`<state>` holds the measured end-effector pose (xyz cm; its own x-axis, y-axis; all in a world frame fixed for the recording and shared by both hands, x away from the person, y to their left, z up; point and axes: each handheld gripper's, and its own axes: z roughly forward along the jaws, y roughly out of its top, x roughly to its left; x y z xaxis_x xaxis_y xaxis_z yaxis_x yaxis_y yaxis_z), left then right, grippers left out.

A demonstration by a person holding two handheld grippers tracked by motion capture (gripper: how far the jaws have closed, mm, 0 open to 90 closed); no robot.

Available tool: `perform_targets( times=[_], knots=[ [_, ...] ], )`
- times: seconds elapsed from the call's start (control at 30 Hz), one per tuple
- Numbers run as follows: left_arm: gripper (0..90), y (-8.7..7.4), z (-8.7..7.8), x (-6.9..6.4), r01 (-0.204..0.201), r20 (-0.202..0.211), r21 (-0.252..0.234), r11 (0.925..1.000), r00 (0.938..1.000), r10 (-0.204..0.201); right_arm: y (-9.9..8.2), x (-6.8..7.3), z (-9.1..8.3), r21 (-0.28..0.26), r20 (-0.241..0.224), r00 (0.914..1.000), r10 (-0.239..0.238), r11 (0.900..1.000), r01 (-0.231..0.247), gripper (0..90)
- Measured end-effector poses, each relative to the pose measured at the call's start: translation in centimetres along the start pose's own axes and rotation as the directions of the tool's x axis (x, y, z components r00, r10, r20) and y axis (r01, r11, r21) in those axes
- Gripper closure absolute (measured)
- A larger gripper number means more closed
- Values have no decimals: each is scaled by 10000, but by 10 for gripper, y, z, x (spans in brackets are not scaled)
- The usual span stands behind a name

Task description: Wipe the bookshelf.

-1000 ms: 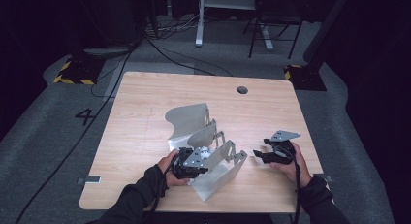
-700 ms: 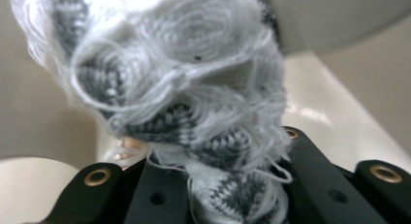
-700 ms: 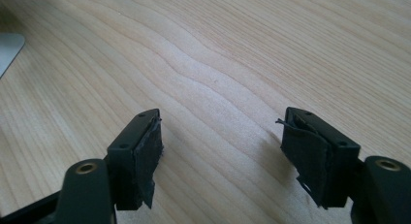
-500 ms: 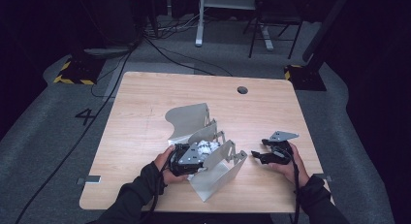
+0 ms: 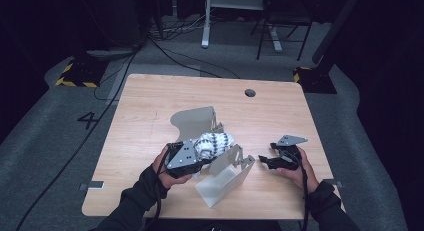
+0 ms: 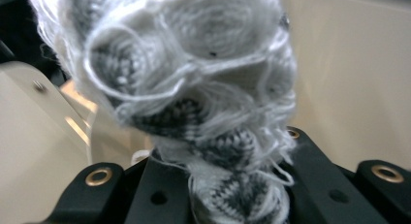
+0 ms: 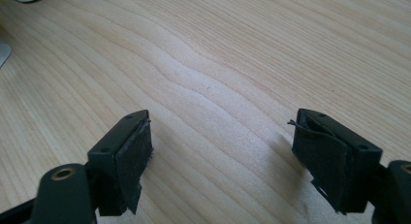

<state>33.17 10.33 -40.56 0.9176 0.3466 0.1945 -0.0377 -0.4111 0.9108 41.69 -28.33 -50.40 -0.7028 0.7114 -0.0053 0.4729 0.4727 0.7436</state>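
- Left gripper [image 5: 200, 158]: jaws pinched on a grey-and-white knitted bundle [image 5: 214, 143], possibly a rolled sock; the close view is blurred.
- Bundle held clear of the desk [image 5: 150, 111], above the grey metal rack [image 5: 222, 183] near the desk's near edge, not inside any compartment.
- Right gripper [image 5: 265, 161]: jaws spread wide, just been opening, nothing between them; low over bare wood by the right edge.
- Writing: a "4" [image 5: 87, 120] marked on the floor left of the desk.
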Motion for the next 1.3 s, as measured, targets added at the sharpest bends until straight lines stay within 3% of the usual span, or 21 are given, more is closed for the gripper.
perform_targets(
  times=[0.1,0.2,0.4,0.47,0.53,0.6,0.67,0.73,0.83,0.97,1.03,1.1,1.17,1.2,1.3],
  knots=[
    [777,5,-8,-2,-129,143,-354,9993,9998,134,0,0,0,8,-2,10000,7,10000,-7,220],
    [777,3,-8,-5,-328,372,-157,9993,9987,334,0,0,1,17,-29,10000,11,10000,-11,211],
    [779,-8,-8,-1,-264,557,197,9995,9981,253,2,1,3,39,-54,10000,-16,10000,16,199],
    [779,-13,-6,2,-43,611,218,9998,9981,30,2,1,3,38,-54,10000,-18,10000,19,199],
    [779,-16,-4,2,10,559,321,9995,9984,-28,2,1,3,39,-52,10000,-19,10000,19,199],
    [778,-19,-4,4,352,400,191,9992,9986,-359,2,1,3,37,-53,10000,-23,10000,24,199],
    [778,-22,-3,6,574,-218,247,9980,9981,-569,2,1,3,48,-40,10000,-29,10000,29,197],
    [778,-25,-3,9,624,-347,419,9972,9975,-609,3,1,3,50,-23,10000,-21,10000,21,193],
    [778,-27,4,6,307,-2,830,9961,9995,-307,3,1,3,49,-19,10000,-13,10000,13,193],
    [778,-31,22,-2,-3,398,1473,9891,9992,-56,3,1,3,49,-19,10000,-14,10000,14,193],
    [778,-36,29,-2,70,583,1726,9850,9981,-173,3,2,3,52,-14,10000,-9,10000,10,193],
    [777,-46,39,-1,290,802,2226,9745,9956,-479,3,2,3,51,4,10000,4,10000,-4,193],
    [777,-55,45,0,233,689,2851,9582,9966,-447,3,2,3,52,6,10000,7,10000,-7,193],
    [777,-59,48,2,504,614,2957,9540,9955,-717,3,2,3,52,8,10000,10,10000,-10,193],
    [777,-60,47,6,809,258,2841,9554,9954,-919,3,2,3,52,17,10000,18,10000,-18,193]
  ],
)
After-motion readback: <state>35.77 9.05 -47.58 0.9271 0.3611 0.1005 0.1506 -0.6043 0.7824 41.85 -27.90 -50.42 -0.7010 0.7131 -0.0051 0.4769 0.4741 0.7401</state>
